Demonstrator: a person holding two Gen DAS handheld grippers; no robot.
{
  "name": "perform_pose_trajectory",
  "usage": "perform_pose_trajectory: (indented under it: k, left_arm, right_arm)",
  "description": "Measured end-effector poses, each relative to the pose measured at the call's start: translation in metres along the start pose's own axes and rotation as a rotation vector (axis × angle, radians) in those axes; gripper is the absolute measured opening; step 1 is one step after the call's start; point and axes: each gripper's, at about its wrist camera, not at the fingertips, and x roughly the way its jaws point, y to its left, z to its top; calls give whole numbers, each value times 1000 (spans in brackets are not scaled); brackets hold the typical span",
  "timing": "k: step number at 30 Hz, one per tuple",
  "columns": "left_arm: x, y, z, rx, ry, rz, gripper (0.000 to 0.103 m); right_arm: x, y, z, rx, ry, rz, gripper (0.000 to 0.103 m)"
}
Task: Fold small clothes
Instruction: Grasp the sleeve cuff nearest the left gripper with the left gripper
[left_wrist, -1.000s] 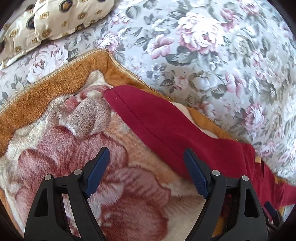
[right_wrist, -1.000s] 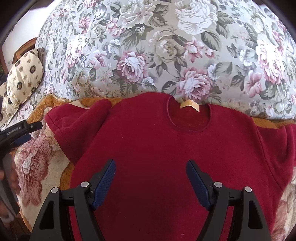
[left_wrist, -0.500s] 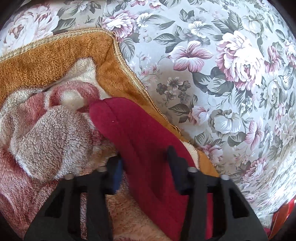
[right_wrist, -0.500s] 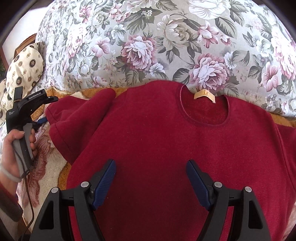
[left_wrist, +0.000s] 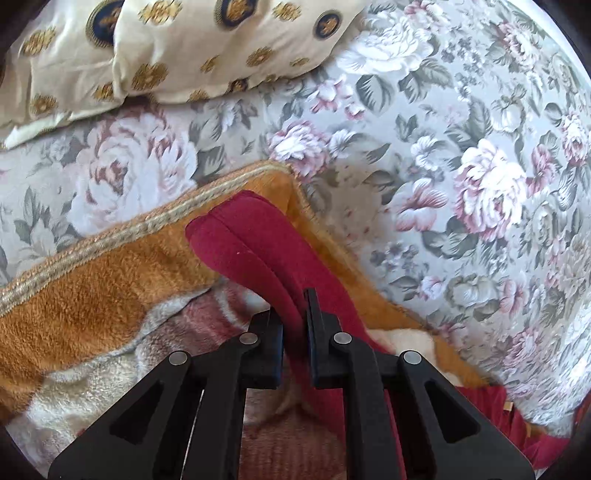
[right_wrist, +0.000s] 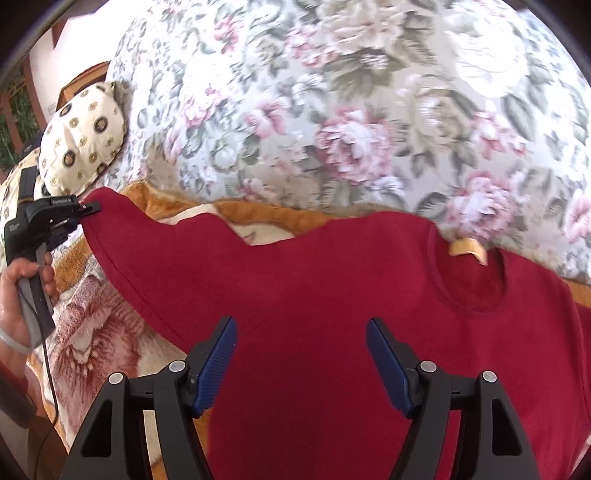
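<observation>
The left gripper (left_wrist: 294, 325) was wide open over the blanket (left_wrist: 92, 295) a second ago. Now its jaws are pressed together on the sleeve (left_wrist: 255, 243) of the red shirt (right_wrist: 332, 295). The sleeve end pokes out past the tips and is lifted off the blanket. From the right camera, the left gripper (right_wrist: 86, 208) holds the sleeve up, so the cloth is pulled into a point. Before, that sleeve lay flat and bunched. A hand (right_wrist: 22, 291) holds the gripper's handle, and a thin black cord (right_wrist: 50, 376) hangs from it.

The right gripper (right_wrist: 299, 354) looks the same as before. Its jaws are spread wide apart, with the blue pads (right_wrist: 216, 360) showing, and it hangs over the middle of the shirt, touching nothing. The shirt's neck hole, with a tan tag (right_wrist: 467, 249), now sits more to the right in its view.

The shirt lies front-up on the fluffy blanket, which is orange at the edge with big pink flowers in the middle. The blanket lies on a bed with a flowery sheet (right_wrist: 332, 110) in grey, pink and green. A cream pillow (left_wrist: 184, 48) with gold and dark dots lies past the blanket's corner. Far left in the right view there is a bit of white wall (right_wrist: 74, 44) and brown wood.
</observation>
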Motion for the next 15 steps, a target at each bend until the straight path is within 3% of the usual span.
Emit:
perform_pose_trajectory:
  k: [5,7,9,13,14,15]
  left_arm:
    - [8,34,-29,-84,44,14,9]
    - [4,38,-35,-82,41,12,9]
    - [-1,37,-38,-75,38,8,9]
    - [-11,40,-39,-82,34,2,9]
    - [-12,40,-39,-82,33,3,9]
    - [-14,41,-41,-85,31,2,9]
  right_arm:
    - [50,29,-2,-85,127,-27,71]
    - [48,37,-2,-134,117,-55,71]
    - [39,37,2,-133,119,-14,70]
    - [26,35,22,-101,26,-55,68]
    - [27,35,29,-95,7,-60,65]
    - [31,34,35,-90,-3,-66,51]
